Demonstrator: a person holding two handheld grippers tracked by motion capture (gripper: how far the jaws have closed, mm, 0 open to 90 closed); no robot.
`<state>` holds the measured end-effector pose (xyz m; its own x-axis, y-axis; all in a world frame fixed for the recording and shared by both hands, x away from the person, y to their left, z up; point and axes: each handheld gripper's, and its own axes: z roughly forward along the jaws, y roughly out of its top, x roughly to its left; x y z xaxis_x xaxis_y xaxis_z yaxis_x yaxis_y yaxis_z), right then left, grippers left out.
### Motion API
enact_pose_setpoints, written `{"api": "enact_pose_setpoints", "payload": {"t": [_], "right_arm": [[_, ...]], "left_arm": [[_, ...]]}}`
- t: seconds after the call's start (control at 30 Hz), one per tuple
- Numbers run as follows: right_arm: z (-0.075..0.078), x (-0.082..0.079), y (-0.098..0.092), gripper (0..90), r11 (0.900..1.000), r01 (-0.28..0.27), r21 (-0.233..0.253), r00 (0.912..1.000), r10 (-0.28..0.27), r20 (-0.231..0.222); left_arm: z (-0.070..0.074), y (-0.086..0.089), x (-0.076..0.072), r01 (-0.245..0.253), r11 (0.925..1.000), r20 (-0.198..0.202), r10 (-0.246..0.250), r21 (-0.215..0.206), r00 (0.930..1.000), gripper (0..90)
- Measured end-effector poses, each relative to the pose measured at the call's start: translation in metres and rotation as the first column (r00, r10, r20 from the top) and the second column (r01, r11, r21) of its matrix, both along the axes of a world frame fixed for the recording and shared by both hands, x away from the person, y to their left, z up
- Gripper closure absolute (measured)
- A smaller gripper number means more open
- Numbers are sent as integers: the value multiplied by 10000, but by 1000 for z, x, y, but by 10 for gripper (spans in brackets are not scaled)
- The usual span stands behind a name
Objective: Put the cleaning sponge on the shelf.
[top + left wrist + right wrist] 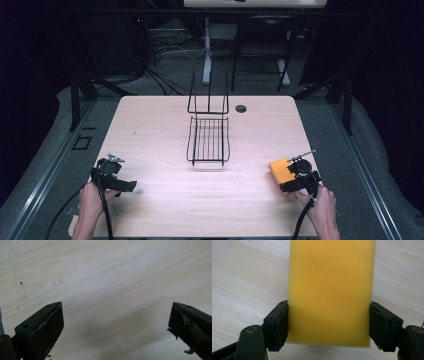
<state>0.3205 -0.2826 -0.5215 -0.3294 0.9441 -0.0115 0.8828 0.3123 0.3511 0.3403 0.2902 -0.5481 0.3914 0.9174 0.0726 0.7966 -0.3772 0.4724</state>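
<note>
Looking down from the high view, a light wooden table (pixel 165 200) is seen with a black wire rack (pixel 209 140) set near the middle toward the far edge, its back frame standing upright. A small dark hole (pixel 241 108) is seen in the tabletop just to the right of the rack. The left gripper (pixel 131 186) is held low at the near left corner by the left hand (pixel 91 200), well apart from the rack. Over at the near right, the right gripper (pixel 286 179) is held by the right hand (pixel 322 202), and an orange-yellow sponge (pixel 281 170) is seen at its front end, down at the tabletop.

In the left gripper view, the two black jaws are spread wide, with bare wood grain between them and nothing gripped. A tiny red speck (pixel 21 283) is spotted on the wood at the upper left.

In the right gripper view, the sponge (pixel 330 290) is pinched at its near end between the two jaws, one pad (pixel 283 323) pressed against each long side. The rest of the sponge is stretched away from the gripper over the table. Whether it's resting flat on the wood or raised a bit can't really be told.
</note>
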Motion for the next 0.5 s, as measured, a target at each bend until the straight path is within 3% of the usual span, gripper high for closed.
{"api": "enact_pose_setpoints", "payload": {"t": [0.03,0.07,0.3,0.43,0.47,0.5], "right_arm": [[3,0,0,260,9998,-71,-161,10000,70,-6],[3,0,0,260,9999,49,-94,9998,-47,171],[9,-2,2,261,10000,35,88,9996,-37,264],[14,-2,2,261,9999,-94,-48,9998,95,146],[17,-1,2,261,9995,-187,-273,9998,191,117],[18,-1,3,261,9998,-114,-167,9998,117,174]], "left_arm": [[0,0,0,-4,10000,12,4,-3,10000,0],[0,0,0,-13,10000,41,13,8,10000,0],[0,-1,-1,-40,10000,65,40,17,10000,0],[0,-1,-1,-49,10000,83,48,22,10000,0],[0,-1,-1,-50,10000,89,50,24,9999,0],[0,-1,-1,-53,10000,98,53,20,9999,0]]}}
